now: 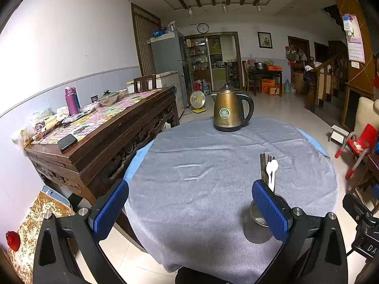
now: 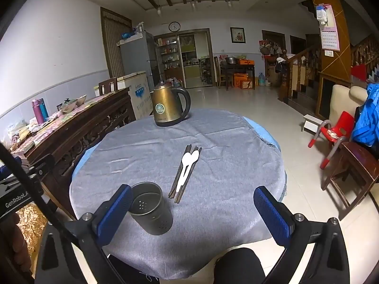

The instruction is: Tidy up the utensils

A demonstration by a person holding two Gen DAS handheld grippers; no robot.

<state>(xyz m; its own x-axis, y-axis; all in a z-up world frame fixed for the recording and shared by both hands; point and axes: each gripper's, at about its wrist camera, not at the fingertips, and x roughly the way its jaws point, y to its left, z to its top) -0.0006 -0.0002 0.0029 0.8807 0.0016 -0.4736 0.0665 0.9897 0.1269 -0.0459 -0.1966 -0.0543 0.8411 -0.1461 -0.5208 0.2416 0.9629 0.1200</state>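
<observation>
Both tools spread wide, nothing between the pads. Left tool (image 1: 189, 209) hovers over the near edge of the bench (image 1: 213, 146), tilted down a little; its right pad sits in front of the holder (image 1: 257, 227) in that view, no contact that I can tell. Right tool (image 2: 193, 209) also released, hanging over the near edge, holder just beside its left pad, not gripped.

Holder: grey metal cylinder with drain holes, upright near the near edge of the bench, slightly left of centre in the right wrist view. Inside looks empty, only the perforated bottom shows.

Utensils: dark chopsticks (image 2: 175, 189) lie in a loose bundle toward mid-bench, just beyond the holder, pointing away toward the far edge. Two white spoons (image 2: 189, 161) lie on top of the chopsticks, bowls at the far end. How many chopsticks there are I cannot tell.

Kettle (image 2: 169, 107) stands at the far edge, well apart from everything else.

Progress, my read: nothing done yet. All utensils flat on the cloth, none in the holder. Left to do: pick up spoons and chopsticks, stand them in the holder.
</observation>
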